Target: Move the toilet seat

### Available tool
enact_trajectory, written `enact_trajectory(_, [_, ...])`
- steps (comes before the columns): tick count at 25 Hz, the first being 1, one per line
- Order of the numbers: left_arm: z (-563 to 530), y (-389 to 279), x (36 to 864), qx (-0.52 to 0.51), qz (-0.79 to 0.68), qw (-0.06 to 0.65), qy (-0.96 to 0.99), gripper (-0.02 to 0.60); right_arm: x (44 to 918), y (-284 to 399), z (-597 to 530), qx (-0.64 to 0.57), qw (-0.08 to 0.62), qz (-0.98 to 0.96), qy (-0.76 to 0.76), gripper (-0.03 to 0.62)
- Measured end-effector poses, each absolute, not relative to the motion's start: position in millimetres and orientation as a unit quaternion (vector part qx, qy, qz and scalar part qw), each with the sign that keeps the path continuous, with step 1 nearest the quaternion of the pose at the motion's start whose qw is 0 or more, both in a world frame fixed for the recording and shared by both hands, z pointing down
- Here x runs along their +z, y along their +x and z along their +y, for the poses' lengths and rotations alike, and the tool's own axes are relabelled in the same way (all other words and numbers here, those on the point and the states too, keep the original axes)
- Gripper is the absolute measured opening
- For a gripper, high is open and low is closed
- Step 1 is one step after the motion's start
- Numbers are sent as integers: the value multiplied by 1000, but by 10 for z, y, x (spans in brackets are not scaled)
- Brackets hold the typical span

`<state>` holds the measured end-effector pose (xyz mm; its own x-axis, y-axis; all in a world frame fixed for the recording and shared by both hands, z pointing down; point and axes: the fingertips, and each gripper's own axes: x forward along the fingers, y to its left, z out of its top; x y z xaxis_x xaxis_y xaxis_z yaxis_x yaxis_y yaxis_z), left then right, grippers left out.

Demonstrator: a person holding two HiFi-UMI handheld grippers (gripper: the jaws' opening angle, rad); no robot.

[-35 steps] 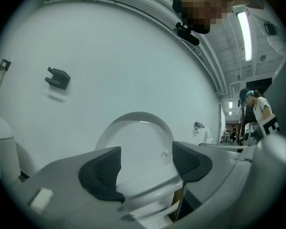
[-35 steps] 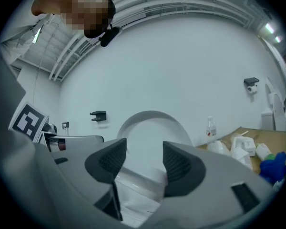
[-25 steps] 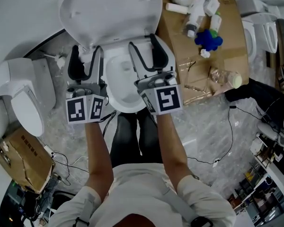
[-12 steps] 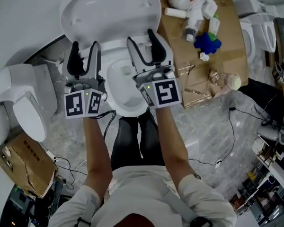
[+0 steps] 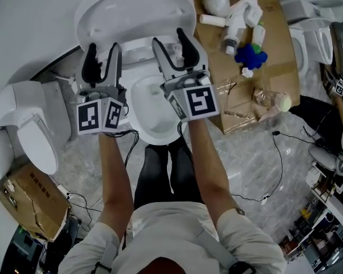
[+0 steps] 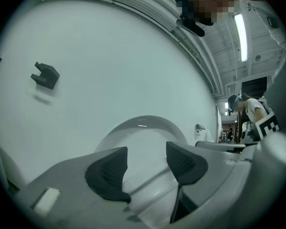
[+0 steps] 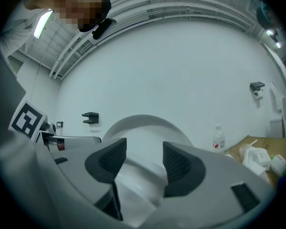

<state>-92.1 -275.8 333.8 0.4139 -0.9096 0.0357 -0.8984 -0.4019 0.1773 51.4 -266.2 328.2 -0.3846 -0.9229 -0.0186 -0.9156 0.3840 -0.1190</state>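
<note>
The white toilet seat and lid [image 5: 134, 10] stand raised at the top of the head view, above the open bowl [image 5: 154, 110]. My left gripper [image 5: 103, 51] reaches over the bowl's left rim towards the raised seat. Its jaws have just been closing and stand apart with nothing between them. My right gripper [image 5: 168, 37] is over the hinge area, its jaws also apart and empty. In the left gripper view the raised seat [image 6: 143, 130] arches beyond the left gripper [image 6: 145, 159]. The right gripper view shows the same seat [image 7: 143, 125] past the right gripper [image 7: 144, 151].
A flattened cardboard sheet [image 5: 274, 73] right of the toilet carries spray bottles [image 5: 240, 13] and a blue object [image 5: 251, 55]. Another toilet [image 5: 28, 119] stands at the left, a cardboard box [image 5: 28, 196] below it. Cables [image 5: 274, 153] trail over the floor. A black bracket [image 6: 45, 75] is fixed to the wall.
Both grippers have moved up the picture, closer to the raised seat. The left gripper's jaws have narrowed a little.
</note>
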Motion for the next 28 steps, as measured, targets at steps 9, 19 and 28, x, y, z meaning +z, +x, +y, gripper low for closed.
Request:
enact_trajectory(9, [-2977, -937, 3338, -32, -539, 79, 838, 249, 3291, 482, -2895, -40, 40, 832, -552, 224])
enact_trajectory(19, [-3189, -942, 3368, -27, -540, 76, 838, 235, 3326, 475, -3119, -38, 38, 830, -556, 225])
enact_trajectory(28, [-3243, -929, 3399, -28, -542, 77, 837, 232, 3355, 491, -3176, -39, 38, 829, -557, 225])
